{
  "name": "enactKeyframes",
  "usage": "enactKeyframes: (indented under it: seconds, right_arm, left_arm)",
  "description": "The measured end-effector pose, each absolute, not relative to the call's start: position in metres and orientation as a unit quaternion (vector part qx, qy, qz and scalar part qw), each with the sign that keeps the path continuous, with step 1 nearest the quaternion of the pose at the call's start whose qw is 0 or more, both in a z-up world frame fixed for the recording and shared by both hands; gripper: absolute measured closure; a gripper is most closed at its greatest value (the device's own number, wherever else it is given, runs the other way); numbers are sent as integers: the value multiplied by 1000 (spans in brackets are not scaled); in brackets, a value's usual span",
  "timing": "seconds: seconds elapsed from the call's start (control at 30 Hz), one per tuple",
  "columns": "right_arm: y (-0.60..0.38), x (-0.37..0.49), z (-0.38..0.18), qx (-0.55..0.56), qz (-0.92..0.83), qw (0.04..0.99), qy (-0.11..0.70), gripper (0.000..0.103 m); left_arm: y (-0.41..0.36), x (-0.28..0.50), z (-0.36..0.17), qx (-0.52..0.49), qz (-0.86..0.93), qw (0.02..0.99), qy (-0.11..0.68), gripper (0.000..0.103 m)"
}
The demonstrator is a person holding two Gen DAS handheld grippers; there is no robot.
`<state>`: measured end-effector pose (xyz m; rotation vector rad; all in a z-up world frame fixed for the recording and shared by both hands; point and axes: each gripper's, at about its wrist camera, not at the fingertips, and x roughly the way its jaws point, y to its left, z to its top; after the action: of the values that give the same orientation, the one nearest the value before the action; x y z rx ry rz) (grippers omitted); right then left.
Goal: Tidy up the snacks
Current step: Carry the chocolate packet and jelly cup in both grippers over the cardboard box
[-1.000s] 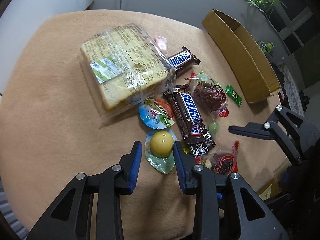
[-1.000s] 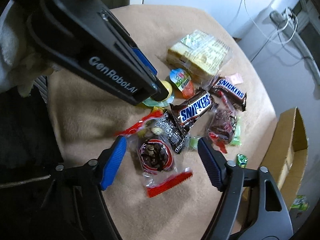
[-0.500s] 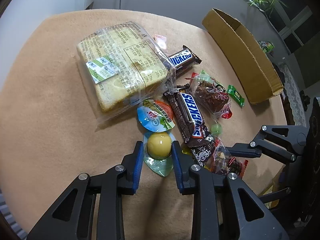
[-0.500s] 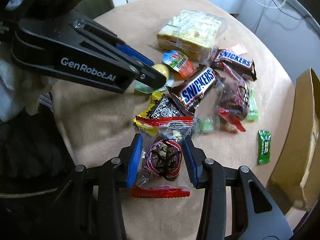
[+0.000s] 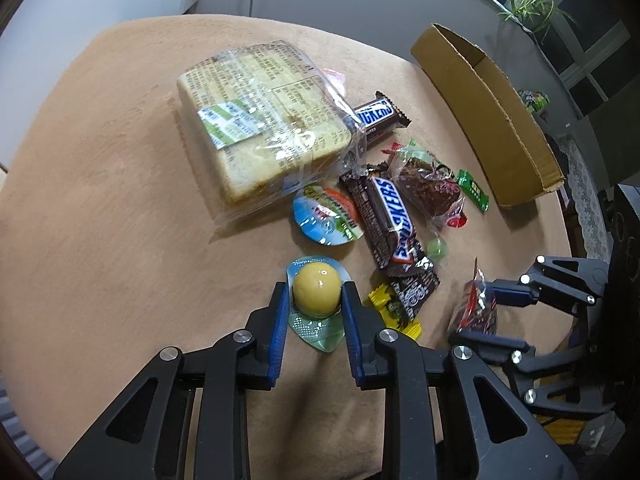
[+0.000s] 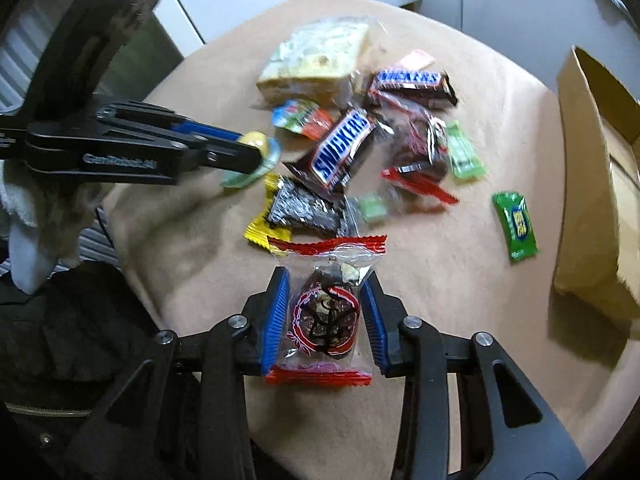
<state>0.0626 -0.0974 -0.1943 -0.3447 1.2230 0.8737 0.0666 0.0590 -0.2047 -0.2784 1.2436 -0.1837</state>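
Cardboard box [image 5: 486,114] sits open at the far right edge of the table [image 5: 100,208]; from the left wrist view its inside is mostly hidden behind the near wall, and the right wrist view cuts it off at the frame edge, so I cannot tell what it holds. The snacks lie in a loose heap on the tan cloth beside it: a bagged loaf of sliced bread [image 5: 260,120], two Snickers bars [image 5: 390,220], a foil-lidded jelly cup [image 5: 326,220], a green candy [image 6: 516,224] lying apart nearer the box.

The left tongs [image 5: 316,298] have just been closing and now pinch a yellow jelly cup [image 5: 316,290] by its dome, its clear rim flat on the table. The right tongs [image 6: 324,312] have just closed too, both blue pads pressing a red-edged clear packet [image 6: 324,312] with a dark sweet inside, at the near side of the heap.

The heap is motion-blurred in the right view; the small pale green pieces there are unreadable. A white sleeve shows at the left edge.
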Motion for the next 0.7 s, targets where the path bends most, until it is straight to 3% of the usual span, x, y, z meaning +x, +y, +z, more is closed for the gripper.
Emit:
enactKeyframes:
  seconds: [0.27,0.7]
  right_arm:
    - [-105,67,-194,-113,385,720,566,68]
    - [-131,80,-130,-70,351,772,525,68]
  left_arm:
    - [64,61,-201,-143,-73,800,578,79]
    - [60,61,-161,-128,-86,823,547,79]
